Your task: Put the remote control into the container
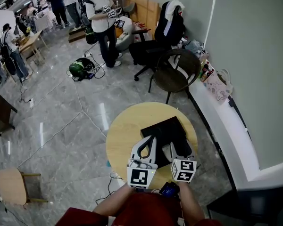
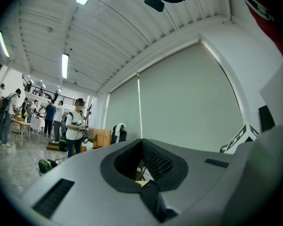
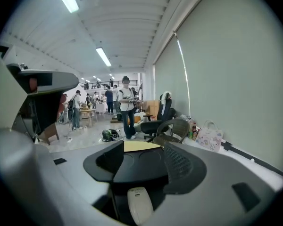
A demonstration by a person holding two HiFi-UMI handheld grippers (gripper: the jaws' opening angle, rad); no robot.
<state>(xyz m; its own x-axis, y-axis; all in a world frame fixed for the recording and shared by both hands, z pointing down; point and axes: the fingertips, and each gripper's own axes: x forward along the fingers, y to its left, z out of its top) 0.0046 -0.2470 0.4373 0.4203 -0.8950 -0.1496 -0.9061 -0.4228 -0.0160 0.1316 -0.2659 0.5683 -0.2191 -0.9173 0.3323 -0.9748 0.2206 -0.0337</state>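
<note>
Round wooden tabletop noted, with black container set on it. Left gripper is held at the container's near edge, its fingers closed tip to tip with nothing held. Right gripper is held just beside it, fingers spread wide, nothing clamped. White remote control is seen low between the right fingers, by the container's near edge. Whether it lies inside cannot be told.

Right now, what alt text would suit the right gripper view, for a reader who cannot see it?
The right gripper, jaws apart, points over a black container on a yellow table, with a white remote control low between its jaws. People and chairs stand behind.
</note>
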